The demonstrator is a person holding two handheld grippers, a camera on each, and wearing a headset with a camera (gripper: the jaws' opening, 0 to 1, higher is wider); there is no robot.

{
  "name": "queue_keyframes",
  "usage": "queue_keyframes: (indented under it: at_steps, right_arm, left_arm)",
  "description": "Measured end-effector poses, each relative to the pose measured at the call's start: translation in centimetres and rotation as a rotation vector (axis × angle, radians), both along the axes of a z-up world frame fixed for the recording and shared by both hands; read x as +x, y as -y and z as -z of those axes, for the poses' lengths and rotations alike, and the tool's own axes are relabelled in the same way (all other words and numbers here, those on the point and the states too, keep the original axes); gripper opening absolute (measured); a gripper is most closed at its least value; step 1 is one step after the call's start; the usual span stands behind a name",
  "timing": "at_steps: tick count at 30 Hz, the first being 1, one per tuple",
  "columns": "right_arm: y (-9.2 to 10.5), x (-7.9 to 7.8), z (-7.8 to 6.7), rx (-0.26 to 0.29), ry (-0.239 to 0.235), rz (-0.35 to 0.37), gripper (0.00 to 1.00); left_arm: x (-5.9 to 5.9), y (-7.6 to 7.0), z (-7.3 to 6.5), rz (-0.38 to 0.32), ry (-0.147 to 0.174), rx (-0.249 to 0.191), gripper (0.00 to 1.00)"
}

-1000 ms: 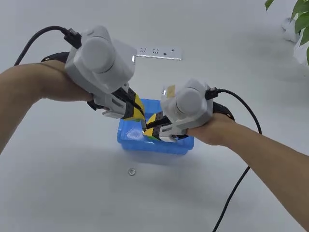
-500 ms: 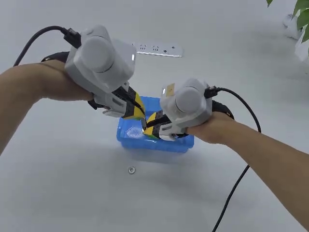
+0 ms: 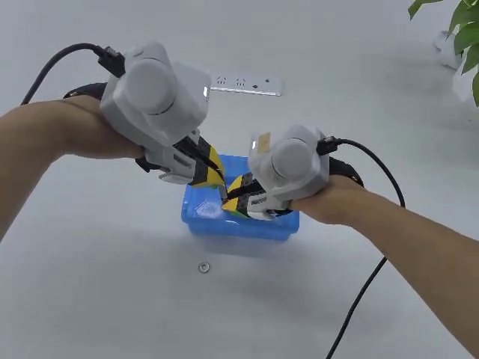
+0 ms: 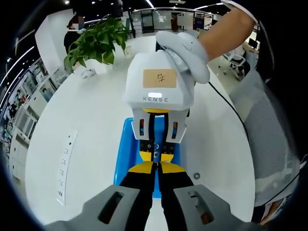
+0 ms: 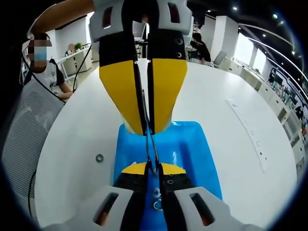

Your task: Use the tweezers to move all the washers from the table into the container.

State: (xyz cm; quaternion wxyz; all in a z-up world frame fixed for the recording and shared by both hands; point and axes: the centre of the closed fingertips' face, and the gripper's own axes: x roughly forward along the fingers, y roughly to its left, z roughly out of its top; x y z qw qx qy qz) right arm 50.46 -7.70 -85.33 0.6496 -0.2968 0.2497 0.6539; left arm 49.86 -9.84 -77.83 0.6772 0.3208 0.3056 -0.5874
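A blue container sits mid-table. Both grippers meet nose to nose just above it. My left gripper comes in from the upper left, my right gripper from the right. In the right gripper view thin metal tweezers run from the left gripper's yellow jaws down into my right gripper; both are shut on them. Two washers lie inside the container. One washer rests on the table in front of the container, also visible as a washer beside my left gripper.
A white power strip lies behind the container. A potted plant stands at the far right corner. Black cables trail from both grippers over the white table. People sit at desks in the background.
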Motion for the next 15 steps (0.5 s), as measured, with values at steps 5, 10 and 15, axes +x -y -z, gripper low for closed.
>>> queue_keyframes:
  at_steps: [5,10,15]
  right_arm:
    - [-0.1,-0.2,-0.7,0.006,0.012,-0.001,0.1]
    - [-0.1,-0.7,-1.7,0.01,0.027,-0.003,0.11]
    - [-0.1,-1.3,-2.6,0.014,0.04,-0.008,0.11]
  left_arm:
    - [-0.3,-0.1,-0.8,0.003,0.01,0.004,0.06]
    - [-0.8,0.0,-1.6,0.006,0.021,0.008,0.06]
    - [-1.5,-0.1,-2.5,0.011,0.029,0.012,0.06]
